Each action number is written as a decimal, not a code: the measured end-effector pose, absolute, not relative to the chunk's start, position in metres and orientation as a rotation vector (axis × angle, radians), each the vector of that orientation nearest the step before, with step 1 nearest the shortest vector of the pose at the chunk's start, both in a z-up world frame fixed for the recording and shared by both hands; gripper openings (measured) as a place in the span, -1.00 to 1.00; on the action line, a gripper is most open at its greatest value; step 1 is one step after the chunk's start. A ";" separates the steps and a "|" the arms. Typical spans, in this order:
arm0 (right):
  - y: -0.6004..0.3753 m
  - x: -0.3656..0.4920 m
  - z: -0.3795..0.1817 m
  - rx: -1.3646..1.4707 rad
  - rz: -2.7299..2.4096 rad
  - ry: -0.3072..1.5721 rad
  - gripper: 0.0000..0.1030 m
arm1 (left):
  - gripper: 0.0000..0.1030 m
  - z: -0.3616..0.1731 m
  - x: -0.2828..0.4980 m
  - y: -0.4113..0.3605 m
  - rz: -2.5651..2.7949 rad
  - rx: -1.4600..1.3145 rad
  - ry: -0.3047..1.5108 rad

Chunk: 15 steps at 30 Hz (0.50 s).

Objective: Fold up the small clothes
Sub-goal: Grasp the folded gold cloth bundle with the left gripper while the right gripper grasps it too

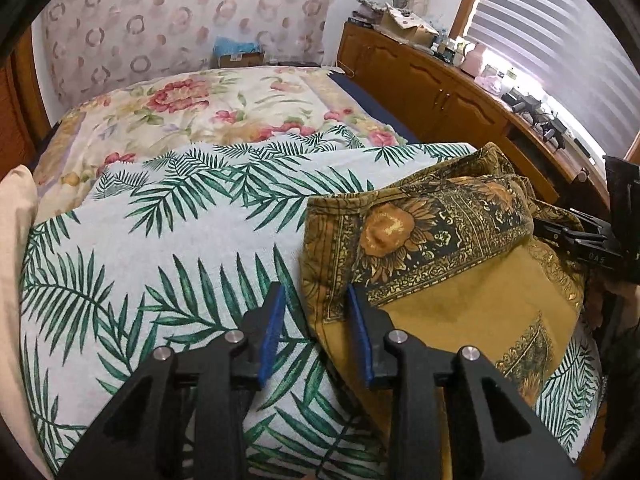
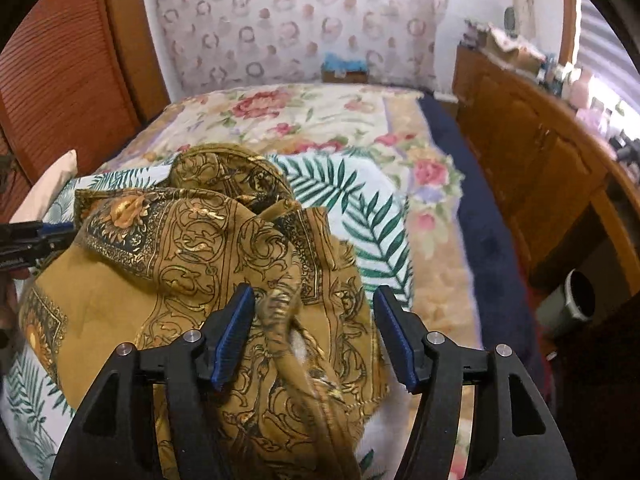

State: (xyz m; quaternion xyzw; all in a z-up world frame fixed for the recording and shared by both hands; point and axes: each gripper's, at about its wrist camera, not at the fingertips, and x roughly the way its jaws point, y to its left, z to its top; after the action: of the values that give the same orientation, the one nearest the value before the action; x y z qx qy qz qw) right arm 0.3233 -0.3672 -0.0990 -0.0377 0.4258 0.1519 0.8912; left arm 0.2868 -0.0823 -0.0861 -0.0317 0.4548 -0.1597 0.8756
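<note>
A mustard patterned garment lies rumpled on a palm-leaf cloth over the bed. We hold our left tool and right tool open, gripping nothing. Bunched folds could snag and drag the cloth.

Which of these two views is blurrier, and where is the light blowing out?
Right wrist view: softer overall, with motion smear on the mustard patterned garment between the open fingers and on the wooden cabinets. Left wrist view: sharper; the window blinds glare white along the cabinet top. Both show curved fisheye edges.
</note>
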 end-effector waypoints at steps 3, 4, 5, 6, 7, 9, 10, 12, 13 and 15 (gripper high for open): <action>-0.372 0.327 -0.102 -0.046 0.333 0.890 0.24 | -0.40 -0.086 0.286 -0.084 -0.336 -0.062 0.956; -0.372 0.327 -0.103 -0.036 0.339 0.892 0.24 | -0.40 -0.085 0.286 -0.084 -0.343 -0.068 0.963; -0.373 0.327 -0.104 -0.028 0.346 0.895 0.24 | -0.40 -0.085 0.286 -0.084 -0.350 -0.073 0.970; -0.372 0.326 -0.104 -0.031 0.352 0.891 0.23 | -0.40 -0.085 0.287 -0.084 -0.358 -0.080 0.978; -0.371 0.325 -0.104 -0.044 0.358 0.885 0.22 | -0.40 -0.084 0.286 -0.084 -0.373 -0.100 0.988; -0.368 0.323 -0.105 -0.059 0.389 0.880 0.00 | -0.40 -0.084 0.288 -0.082 -0.387 -0.137 1.000; -0.366 0.323 -0.105 -0.060 0.395 0.881 -0.02 | -0.40 -0.084 0.289 -0.081 -0.395 -0.156 1.006; -0.365 0.324 -0.105 -0.054 0.407 0.886 -0.11 | -0.40 -0.085 0.291 -0.082 -0.428 -0.197 1.018; -0.365 0.323 -0.105 -0.051 0.413 0.886 -0.13 | -0.41 -0.085 0.292 -0.082 -0.431 -0.206 1.017; -0.366 0.323 -0.104 -0.041 0.432 0.889 -0.25 | -0.45 -0.084 0.290 -0.083 -0.440 -0.210 1.004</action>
State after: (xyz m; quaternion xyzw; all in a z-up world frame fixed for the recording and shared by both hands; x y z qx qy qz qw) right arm 0.3228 -0.3659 -0.1044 -0.0198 0.4266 0.2075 0.8801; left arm 0.2902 -0.0828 -0.0845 -0.0995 0.4764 -0.2086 0.8483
